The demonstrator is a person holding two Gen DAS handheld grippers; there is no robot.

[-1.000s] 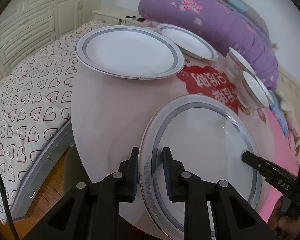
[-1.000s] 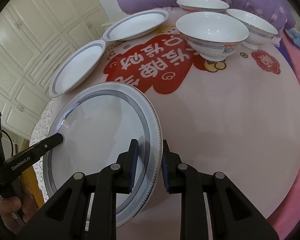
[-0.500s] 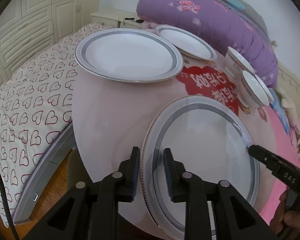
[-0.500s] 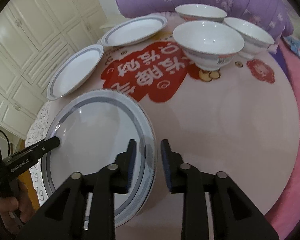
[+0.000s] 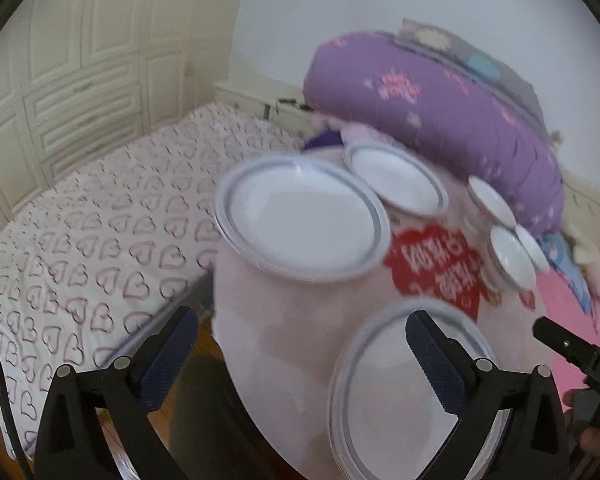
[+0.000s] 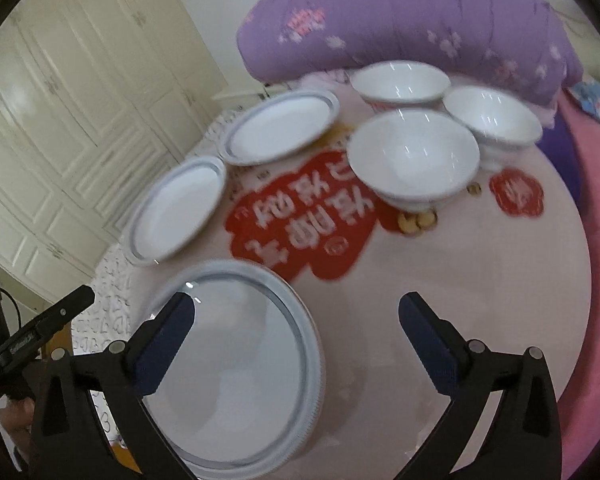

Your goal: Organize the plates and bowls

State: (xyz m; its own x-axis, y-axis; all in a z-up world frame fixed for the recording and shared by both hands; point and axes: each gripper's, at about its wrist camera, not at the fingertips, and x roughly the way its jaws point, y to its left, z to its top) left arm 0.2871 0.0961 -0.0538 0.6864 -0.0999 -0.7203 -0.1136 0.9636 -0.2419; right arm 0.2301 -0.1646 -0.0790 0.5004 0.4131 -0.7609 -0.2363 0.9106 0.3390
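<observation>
Both hand-held grippers are spread wide, nothing between the fingers. Left hand-held gripper (image 5: 300, 356) hangs above the near edge of the round worktop (image 5: 284, 320); its right finger overlaps the big plate (image 5: 396, 392) in view, contact can't be told. Right hand-held gripper (image 6: 296, 336) is over the same big plate (image 6: 236, 364), left finger across the plate's near-left rim, right finger over bare worktop (image 6: 480, 280).

Landmark = red sticker (image 6: 300, 216) in the middle of the worktop, positions as seen from the right wrist camera:
- big plate: nearest the camera, just below-left of the sticker, flat on the worktop.
- second plate (image 6: 176, 210): left of the sticker, at the worktop edge.
- third plate (image 6: 280, 128): above-left of the sticker, close beside the second plate.
- three bowls: one (image 6: 414, 156) at the sticker's upper-right corner, one (image 6: 400, 82) behind it, one (image 6: 494, 120) to its right. All upright, close together; whether they touch is unclear.

Both frames are motion-blurred. Purple quilt (image 6: 400, 20) lies behind the bowls. Heart-print bed (image 5: 92, 220) is left of the worktop in the left wrist view.
</observation>
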